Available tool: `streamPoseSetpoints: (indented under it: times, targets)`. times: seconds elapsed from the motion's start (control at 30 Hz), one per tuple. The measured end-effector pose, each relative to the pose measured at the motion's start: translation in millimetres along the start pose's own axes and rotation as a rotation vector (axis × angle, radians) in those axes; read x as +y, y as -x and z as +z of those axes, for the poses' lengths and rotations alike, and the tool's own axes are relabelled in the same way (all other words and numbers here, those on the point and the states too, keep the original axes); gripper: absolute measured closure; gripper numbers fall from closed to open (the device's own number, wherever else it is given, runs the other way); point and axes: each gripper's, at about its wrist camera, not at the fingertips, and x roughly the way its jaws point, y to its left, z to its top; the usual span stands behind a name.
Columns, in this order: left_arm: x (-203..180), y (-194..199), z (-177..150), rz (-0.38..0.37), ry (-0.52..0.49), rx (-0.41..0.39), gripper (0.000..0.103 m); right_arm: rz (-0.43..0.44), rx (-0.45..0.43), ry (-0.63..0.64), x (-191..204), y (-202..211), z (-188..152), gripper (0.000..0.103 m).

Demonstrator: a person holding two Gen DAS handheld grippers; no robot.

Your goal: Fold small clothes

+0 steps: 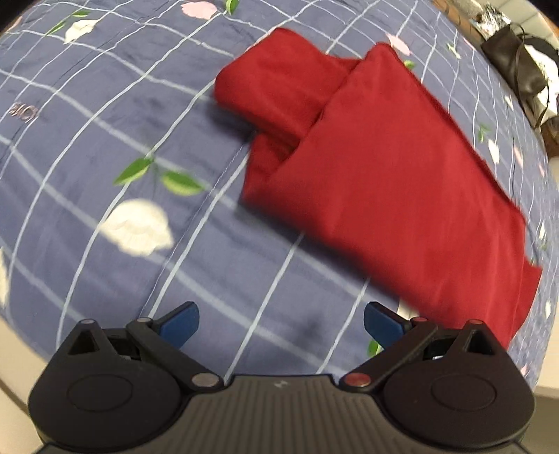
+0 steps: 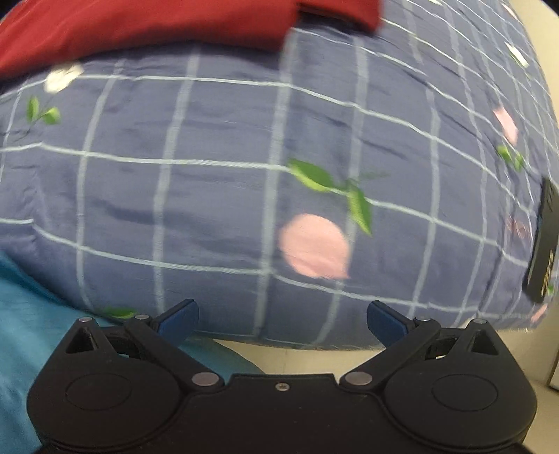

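Note:
A dark red garment [image 1: 384, 167] lies folded on a blue checked bedsheet [image 1: 122, 122], with a sleeve-like part sticking out at its upper left. My left gripper [image 1: 281, 326] hovers open over the sheet just below and left of the garment, with nothing between its blue fingertips. In the right wrist view the red garment [image 2: 157, 24] shows along the top edge, far from my right gripper [image 2: 283, 323], which is open and empty near the edge of the bedsheet [image 2: 216, 181].
A black bag [image 1: 520, 70] sits past the bed at the top right. A dark flat object [image 2: 545, 241] lies on the sheet at the right edge. Teal fabric [image 2: 31, 331] is at the lower left, and pale floor [image 2: 314, 359] below the bed edge.

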Motion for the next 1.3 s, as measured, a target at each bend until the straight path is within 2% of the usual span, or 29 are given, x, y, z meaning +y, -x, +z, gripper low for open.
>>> streamPoseSetpoints:
  times: [0.13, 0.27, 0.43, 0.6, 0.7, 0.8, 0.93, 1.03, 1.17, 1.2, 1.3]
  targets:
    - [5.8, -12.4, 25.8, -0.026, 0.017, -0.001, 0.001, -0.013, -0.025, 0.049, 28.0, 8.4, 17.1, 0.001]
    - [9.0, -22.7, 52.1, -0.019, -0.026, -0.009, 0.001, -0.018, -0.108, 0.101, 53.5, 24.9, 38.1, 0.001]
    - [7.8, -28.4, 78.6, -0.030, -0.081, -0.028, 0.001, -0.042, -0.329, 0.100, 66.4, 60.4, 63.4, 0.001]
    - [9.0, -39.8, 93.7, -0.015, -0.086, -0.031, 0.000, -0.075, -0.524, 0.139, 70.6, 76.0, 127.1, 0.001]
    - [8.6, -41.9, 93.8, -0.008, -0.080, -0.030, 0.000, -0.105, -0.586, 0.157, 79.9, 73.6, 161.8, 0.001]
    - [8.2, -37.3, 93.3, -0.010, -0.082, -0.036, 0.000, -0.125, -0.607, 0.155, 87.2, 65.5, 199.1, 0.001]
    - [12.8, -32.5, 96.5, -0.022, -0.083, -0.041, 0.001, -0.114, -0.612, 0.144, 99.7, 57.3, 224.0, 0.001]
    - [19.0, -27.5, 100.7, -0.033, -0.060, -0.059, 0.001, -0.098, -0.596, 0.179, 114.2, 48.8, 222.2, 0.001]
    - [21.2, -27.7, 108.3, -0.046, -0.036, -0.068, 0.001, -0.110, -0.505, 0.260, 130.2, 25.1, 210.5, 0.001]
    - [20.5, -29.5, 110.1, -0.044, -0.036, -0.064, 0.001, -0.109, -0.484, 0.264, 132.1, 20.1, 206.7, 0.001]
    - [18.7, -35.0, 113.4, -0.033, -0.037, -0.056, 0.000, -0.094, -0.495, 0.193, 129.2, 16.8, 196.4, 0.001]
